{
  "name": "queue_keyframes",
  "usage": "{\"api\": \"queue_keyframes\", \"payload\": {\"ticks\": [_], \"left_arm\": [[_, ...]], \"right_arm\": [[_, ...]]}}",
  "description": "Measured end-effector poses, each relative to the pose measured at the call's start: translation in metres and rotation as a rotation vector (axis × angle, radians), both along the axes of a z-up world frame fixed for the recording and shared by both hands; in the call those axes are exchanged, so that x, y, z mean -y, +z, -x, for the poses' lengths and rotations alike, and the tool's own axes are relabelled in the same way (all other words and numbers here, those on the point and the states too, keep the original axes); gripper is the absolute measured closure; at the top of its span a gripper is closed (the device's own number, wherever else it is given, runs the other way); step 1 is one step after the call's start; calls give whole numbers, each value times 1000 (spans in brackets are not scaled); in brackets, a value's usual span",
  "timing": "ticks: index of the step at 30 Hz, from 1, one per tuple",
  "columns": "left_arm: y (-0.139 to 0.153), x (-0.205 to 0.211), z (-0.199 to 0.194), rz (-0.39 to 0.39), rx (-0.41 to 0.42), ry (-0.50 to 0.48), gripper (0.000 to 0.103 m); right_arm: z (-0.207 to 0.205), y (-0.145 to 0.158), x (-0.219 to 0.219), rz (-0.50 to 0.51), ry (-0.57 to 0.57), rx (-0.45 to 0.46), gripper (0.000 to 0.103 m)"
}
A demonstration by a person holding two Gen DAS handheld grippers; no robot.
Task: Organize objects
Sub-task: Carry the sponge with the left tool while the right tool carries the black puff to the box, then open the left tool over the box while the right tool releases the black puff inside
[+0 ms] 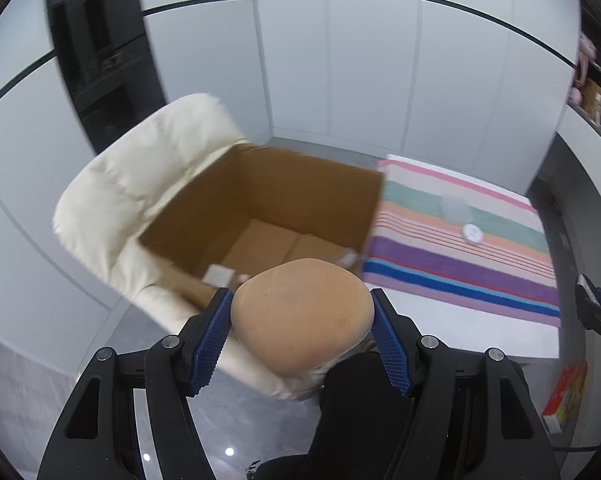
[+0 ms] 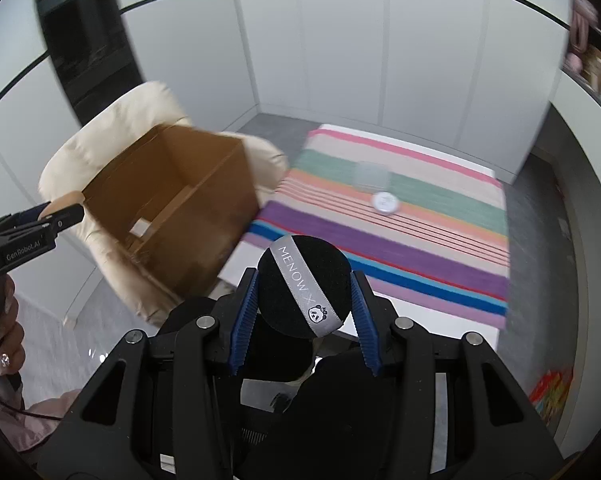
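Cardboard, in the shape of an open box (image 1: pixel 268 216), serves as the landmark here, and it sits on the seat of a cream armchair (image 1: pixel 140 168) whose padded back rises to the left of and behind the box. Inside the box, on its floor, lie a few small pale items, too blurred to name. Just in front of the box's near wall, the left gripper (image 1: pixel 302 308) is clamped on a tan, rounded sponge puff (image 1: pixel 300 316), its blue ribbed pads pressing the puff on both sides; in the right wrist view the same gripper (image 2: pixel 66 210) shows at the left of the box, held by a hand (image 2: pixel 4 340) with decorated nails. To the right of the box lies a striped cloth (image 1: pixel 460 248) in pink, green, orange, purple and blue bands, spread over a white table (image 1: pixel 440 320). On the cloth, well apart from the box, rest a clear square case (image 2: pixel 370 176) and, just beside it, a small round white tin (image 2: pixel 386 202). Right of the box and in front of the cloth, the right gripper (image 2: pixel 304 292) is clamped on a black round puff (image 2: pixel 300 280) crossed by a grey ribbon printed "MENOW". Far to the right of the box, on the grey floor beside the table, sits a red and yellow carton (image 1: pixel 566 396).
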State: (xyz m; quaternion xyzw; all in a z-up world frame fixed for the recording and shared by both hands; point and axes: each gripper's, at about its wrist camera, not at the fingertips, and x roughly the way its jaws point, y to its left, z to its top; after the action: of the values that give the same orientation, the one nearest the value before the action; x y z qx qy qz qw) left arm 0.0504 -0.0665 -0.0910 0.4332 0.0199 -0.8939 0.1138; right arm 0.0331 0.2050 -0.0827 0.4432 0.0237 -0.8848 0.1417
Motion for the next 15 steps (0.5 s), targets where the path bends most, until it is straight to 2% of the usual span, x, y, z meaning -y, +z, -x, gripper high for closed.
{"api": "queue_keyframes", "payload": {"ticks": [9,15], "left_arm": [[-7,71,-27,0,14,147,34],[-13,92,-24,-18,29,183,34]], "right_arm": [[11,-14,88,-15,186,29,56],[21,-22,129,-23,261,44,56]]}}
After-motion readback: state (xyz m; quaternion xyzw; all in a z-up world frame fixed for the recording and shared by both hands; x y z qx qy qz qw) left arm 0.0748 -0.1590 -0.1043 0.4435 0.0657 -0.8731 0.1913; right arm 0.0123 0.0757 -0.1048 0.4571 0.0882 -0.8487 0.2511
